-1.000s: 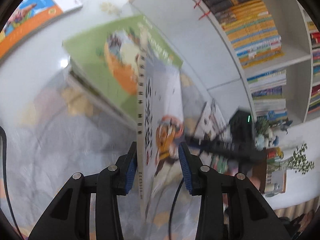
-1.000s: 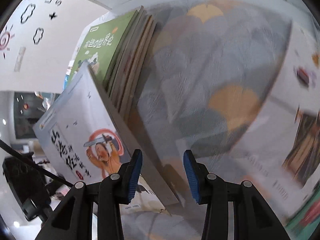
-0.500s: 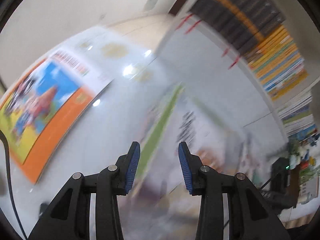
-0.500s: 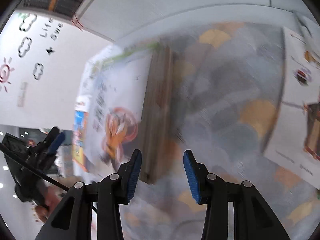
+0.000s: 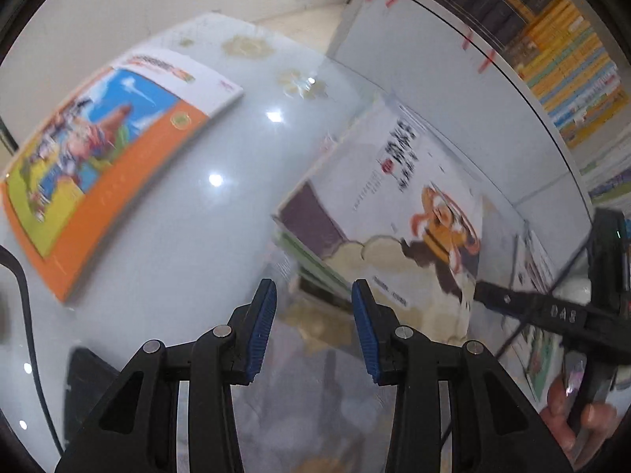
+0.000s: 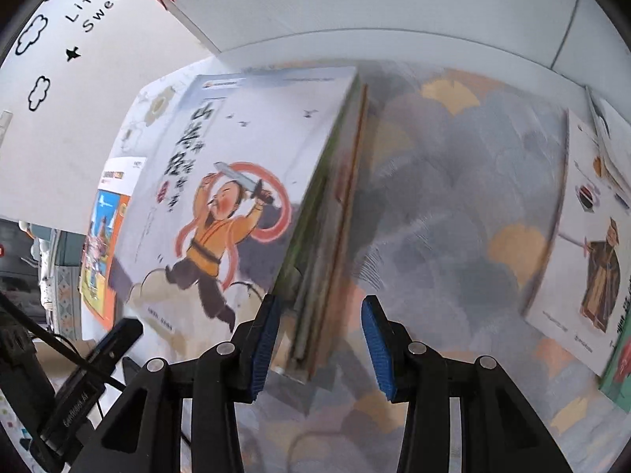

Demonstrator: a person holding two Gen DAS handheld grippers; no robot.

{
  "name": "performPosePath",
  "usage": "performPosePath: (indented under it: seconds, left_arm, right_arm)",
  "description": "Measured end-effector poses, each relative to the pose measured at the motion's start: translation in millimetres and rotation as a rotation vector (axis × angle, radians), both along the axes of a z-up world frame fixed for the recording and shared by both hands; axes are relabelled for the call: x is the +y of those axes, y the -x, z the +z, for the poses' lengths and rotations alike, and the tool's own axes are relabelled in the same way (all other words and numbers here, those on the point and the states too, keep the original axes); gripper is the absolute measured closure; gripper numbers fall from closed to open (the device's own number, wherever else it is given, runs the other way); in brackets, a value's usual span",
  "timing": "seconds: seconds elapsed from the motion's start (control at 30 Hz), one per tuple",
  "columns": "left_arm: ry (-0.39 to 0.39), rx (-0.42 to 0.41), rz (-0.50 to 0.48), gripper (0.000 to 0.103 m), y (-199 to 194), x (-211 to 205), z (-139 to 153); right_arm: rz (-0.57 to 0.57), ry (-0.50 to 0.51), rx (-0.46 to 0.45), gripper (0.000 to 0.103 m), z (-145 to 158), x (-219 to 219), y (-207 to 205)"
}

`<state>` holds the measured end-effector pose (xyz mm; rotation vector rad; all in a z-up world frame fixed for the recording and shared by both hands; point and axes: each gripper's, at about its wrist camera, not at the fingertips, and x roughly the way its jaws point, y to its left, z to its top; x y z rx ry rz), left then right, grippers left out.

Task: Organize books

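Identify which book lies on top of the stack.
The white-covered book showing a sword-swinging figure in orange tops the stack; the orange-bordered book lies alone, apart.

"Life is Sweet" on the wall (image 6: 79, 90); "山海" on book cover (image 6: 221, 181)

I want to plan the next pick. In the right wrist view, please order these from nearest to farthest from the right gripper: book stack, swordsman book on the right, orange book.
1. Book stack: just ahead of the right gripper, by its left finger.
2. Swordsman book: flat on the cloth, far right.
3. Orange book: behind the stack, far left.
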<state>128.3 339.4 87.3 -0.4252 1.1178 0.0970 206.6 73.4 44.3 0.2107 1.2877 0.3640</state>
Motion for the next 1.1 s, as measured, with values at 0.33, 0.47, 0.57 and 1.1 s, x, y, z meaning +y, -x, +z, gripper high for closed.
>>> performPosePath:
  seconds: [0.33,0.47,0.57,1.1]
  left_arm:
    - [-0.043,-0.058,0.143,0.062,-45.1,60.3,13.9]
    - [0.095,0.079,0.113,0.064,-64.2,54.6,-22.0]
    - [0.141,0.072,0.099,0.065,-54.1,42.0,-23.9]
    - [0.219,-0.015,-0.318,0.062,7.3,-166.0,10.5]
  right_arm:
    - [-0.111,-0.059,0.083,0.061,-29.7,-64.1,27.9]
    - [-0.093,-0.102,0.114,0.06,-35.3,-63.6,21.5]
    - [-0.047,-0.091,0.131,0.06,-36.2,-47.6,14.4]
    - [-0.363,-0.192,0.003,0.056,-36.4,-271.9,129.9]
